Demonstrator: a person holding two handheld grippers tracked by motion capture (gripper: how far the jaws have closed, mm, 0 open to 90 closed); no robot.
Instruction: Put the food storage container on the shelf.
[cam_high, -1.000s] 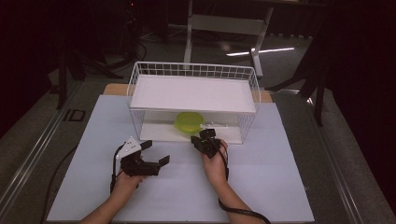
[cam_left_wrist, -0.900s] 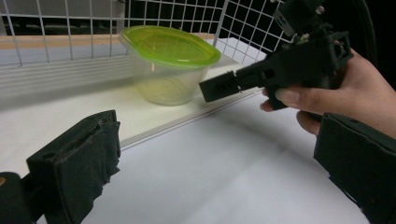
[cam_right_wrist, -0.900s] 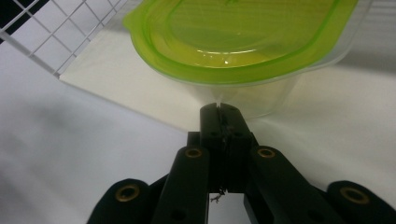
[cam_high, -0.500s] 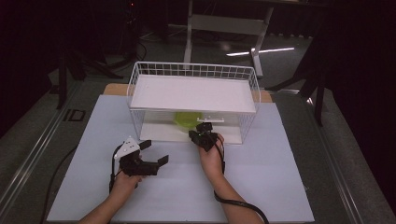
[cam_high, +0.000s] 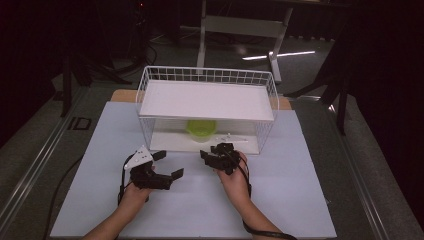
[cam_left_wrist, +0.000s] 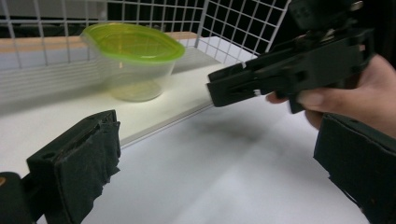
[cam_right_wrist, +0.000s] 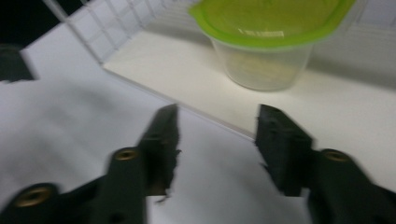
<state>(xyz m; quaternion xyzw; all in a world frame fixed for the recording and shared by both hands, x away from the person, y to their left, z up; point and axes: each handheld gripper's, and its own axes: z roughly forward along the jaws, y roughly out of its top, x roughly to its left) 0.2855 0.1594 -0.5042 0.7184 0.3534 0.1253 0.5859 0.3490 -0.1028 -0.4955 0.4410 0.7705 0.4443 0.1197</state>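
1. Counter: white sheet, bare at the near edge.
2. Left gripper: jaws apart, empty, above the sheet.
3. Right gripper: jaws apart, empty, at the rack's open front.
4. Wire rack: white shelf on top; green-lidded clear tub underneath.
5. Beyond: dark floor, white stand.

The rack is open toward me under its shelf; wire walls close its sides and back. My right gripper has bare floor up to the tub. My left gripper stands over bare mat.
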